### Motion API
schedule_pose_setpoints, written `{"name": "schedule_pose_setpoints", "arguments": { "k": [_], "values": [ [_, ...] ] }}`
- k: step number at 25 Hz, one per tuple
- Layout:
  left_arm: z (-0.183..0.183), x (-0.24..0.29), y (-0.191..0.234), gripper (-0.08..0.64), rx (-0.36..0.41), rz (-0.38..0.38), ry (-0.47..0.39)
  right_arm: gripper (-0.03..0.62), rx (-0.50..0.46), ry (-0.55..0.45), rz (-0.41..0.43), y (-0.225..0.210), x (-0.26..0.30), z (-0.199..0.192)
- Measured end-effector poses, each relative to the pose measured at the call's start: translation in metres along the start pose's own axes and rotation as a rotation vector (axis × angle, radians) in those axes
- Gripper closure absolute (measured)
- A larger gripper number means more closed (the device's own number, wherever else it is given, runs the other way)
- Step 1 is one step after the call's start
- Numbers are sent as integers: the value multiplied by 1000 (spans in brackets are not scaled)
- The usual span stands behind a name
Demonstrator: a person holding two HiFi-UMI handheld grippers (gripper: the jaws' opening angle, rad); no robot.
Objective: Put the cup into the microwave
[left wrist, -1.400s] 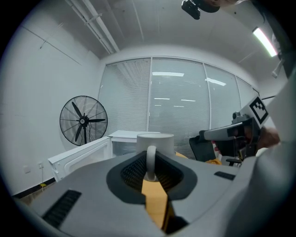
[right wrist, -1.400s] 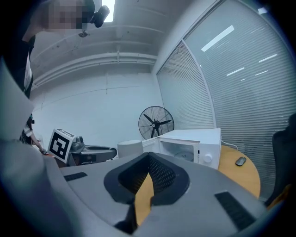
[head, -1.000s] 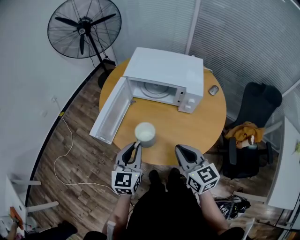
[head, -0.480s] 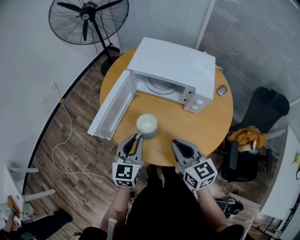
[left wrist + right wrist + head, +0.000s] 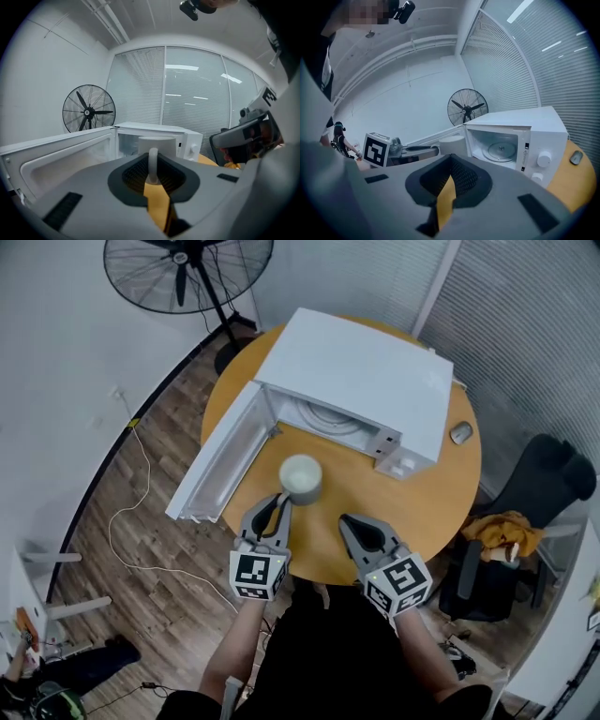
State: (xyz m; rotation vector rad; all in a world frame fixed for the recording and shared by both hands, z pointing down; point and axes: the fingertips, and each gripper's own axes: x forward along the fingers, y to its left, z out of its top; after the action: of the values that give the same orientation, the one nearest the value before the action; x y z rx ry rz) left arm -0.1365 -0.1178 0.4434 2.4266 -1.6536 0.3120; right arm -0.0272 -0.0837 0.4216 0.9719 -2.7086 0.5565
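Note:
A white cup point(image 5: 302, 476) hangs just above the round wooden table point(image 5: 422, 493), in front of the white microwave point(image 5: 361, 376). The microwave's door point(image 5: 217, 468) stands swung open to the left. My left gripper point(image 5: 278, 502) is shut on the cup's handle point(image 5: 153, 163), and the cup body point(image 5: 159, 142) shows beyond the jaws, facing the open cavity point(image 5: 129, 140). My right gripper point(image 5: 349, 522) hovers beside the cup at its right, jaws together and holding nothing. In the right gripper view the cup point(image 5: 452, 144) is left of the cavity, where the glass turntable point(image 5: 500, 151) lies.
A standing fan point(image 5: 187, 268) is on the floor behind the table at the left. A computer mouse point(image 5: 460, 432) lies on the table to the right of the microwave. A black chair point(image 5: 553, 474) with orange cloth stands at the right. A white cable point(image 5: 122, 531) trails across the wooden floor.
Both grippers have moved forward over the table, and the cup in the left one has come nearer the microwave's open front. The grip has not changed.

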Motion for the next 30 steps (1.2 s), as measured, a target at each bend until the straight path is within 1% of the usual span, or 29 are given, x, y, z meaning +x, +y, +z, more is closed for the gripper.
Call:
{"name": "schedule_pose_setpoints", "arguments": {
  "k": [8,15,19,25,30],
  "values": [
    [-13,53,6,517,5,66,8,583,41,36,66,-41,18,-20],
    [-24,88,0,517,1,82,13,583,40,75,115,-55,30,-43],
    [-27,108,0,517,0,72,10,583,55,88,122,-62,33,-52],
    [-30,140,7,517,44,52,9,583,74,102,94,-77,38,-61],
    [-36,164,11,517,62,32,8,583,86,121,77,-84,35,-69]
  ]
}}
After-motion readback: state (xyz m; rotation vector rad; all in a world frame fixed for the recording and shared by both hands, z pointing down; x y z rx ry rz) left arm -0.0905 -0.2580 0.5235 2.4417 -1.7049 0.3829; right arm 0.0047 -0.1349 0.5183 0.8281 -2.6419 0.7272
